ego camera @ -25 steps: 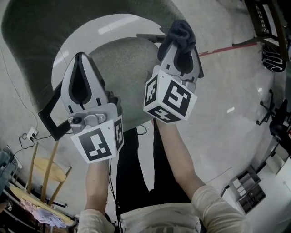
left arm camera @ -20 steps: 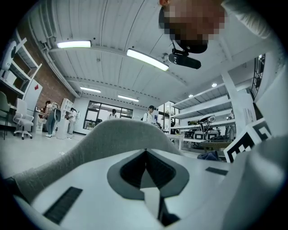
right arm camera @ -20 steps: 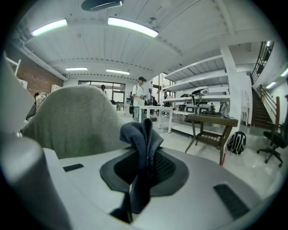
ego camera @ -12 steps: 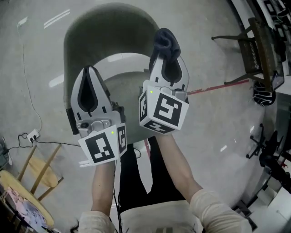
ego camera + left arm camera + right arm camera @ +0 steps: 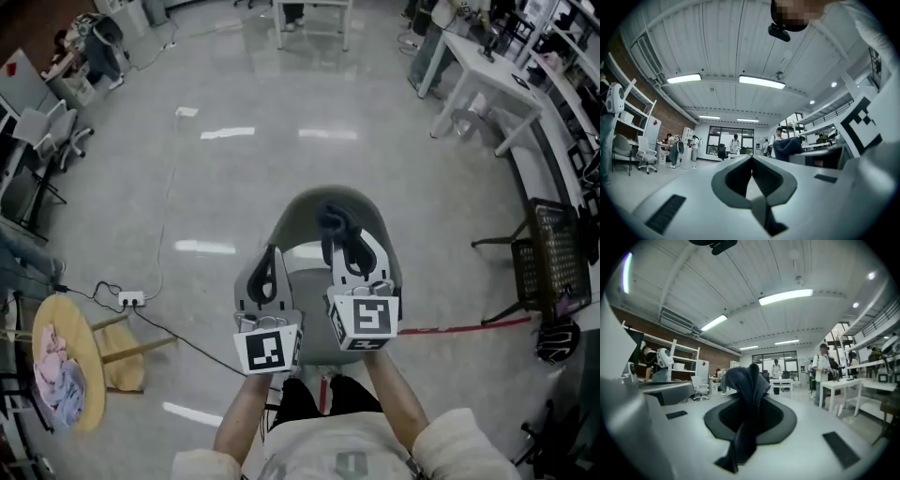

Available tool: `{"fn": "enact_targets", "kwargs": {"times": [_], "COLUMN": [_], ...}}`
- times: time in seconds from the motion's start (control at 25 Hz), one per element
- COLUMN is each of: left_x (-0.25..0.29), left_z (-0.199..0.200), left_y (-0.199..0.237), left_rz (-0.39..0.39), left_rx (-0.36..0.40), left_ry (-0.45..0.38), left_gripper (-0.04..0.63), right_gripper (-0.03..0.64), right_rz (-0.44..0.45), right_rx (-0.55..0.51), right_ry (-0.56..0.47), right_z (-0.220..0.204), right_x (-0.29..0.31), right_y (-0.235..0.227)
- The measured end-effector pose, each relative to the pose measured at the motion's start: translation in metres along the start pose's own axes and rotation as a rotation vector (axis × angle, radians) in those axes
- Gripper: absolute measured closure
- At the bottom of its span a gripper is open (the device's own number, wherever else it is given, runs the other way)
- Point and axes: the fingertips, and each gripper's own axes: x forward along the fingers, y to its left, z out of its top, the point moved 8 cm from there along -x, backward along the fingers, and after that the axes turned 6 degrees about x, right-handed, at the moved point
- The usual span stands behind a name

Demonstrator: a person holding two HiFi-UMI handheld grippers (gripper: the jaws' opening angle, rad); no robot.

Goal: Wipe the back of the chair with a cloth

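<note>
The right gripper [image 5: 339,240] had its jaws closed tight on the dark cloth [image 5: 747,394], which stood up in a bunched fold above the tips with a tail hanging down between them. The left gripper [image 5: 751,159] was shut too, its jaws pressed together with nothing between them. That hand carried nothing.

In the head view the person stood right over the grey-green chair [image 5: 298,214], its curved back opening toward them, and both grippers were raised side by side in front of the camera, overlapping the seat in the picture. Neither gripper view showed any of the chair. Each looked out level across the room at desks, shelves and ceiling lights. So the cloth, by that reading, was held up in the air over the chair and not pressed against the backrest.

How far along was the job? The cloth was in hand and the chair was directly below, so the setup was done. No contact with the chair back showed, though, and the shell looked the same all over, with no wiped and unwiped patches. How much wiping was behind them could not be told. What was left, at the least, was bringing the cloth down onto the backrest and drawing it across.

Off to the left, a power strip [image 5: 129,300] and its cable lay on the floor, well apart from the chair.
</note>
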Motion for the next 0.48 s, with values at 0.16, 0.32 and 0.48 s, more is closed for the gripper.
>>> {"fn": "enact_targets", "kwargs": {"times": [0.16, 0.32, 0.48], "left_x": [-0.036, -0.066, -0.068], "left_z": [0.029, 0.046, 0.063], "left_y": [0.000, -0.009, -0.018], "left_rz": [0.051, 0.093, 0.094], "left_rx": [0.012, -0.037, -0.020], "left_ry": [-0.011, -0.028, -0.064], "left_gripper": [0.580, 0.580, 0.580], "right_gripper": [0.558, 0.558, 0.558], "right_rz": [0.094, 0.161, 0.186], "right_rx": [0.028, 0.061, 0.103], "right_ry": [-0.019, -0.034, -0.044], "right_z": [0.034, 0.045, 0.044], "right_x": [-0.031, -0.063, -0.067], "right_y": [0.024, 0.027, 0.034]}}
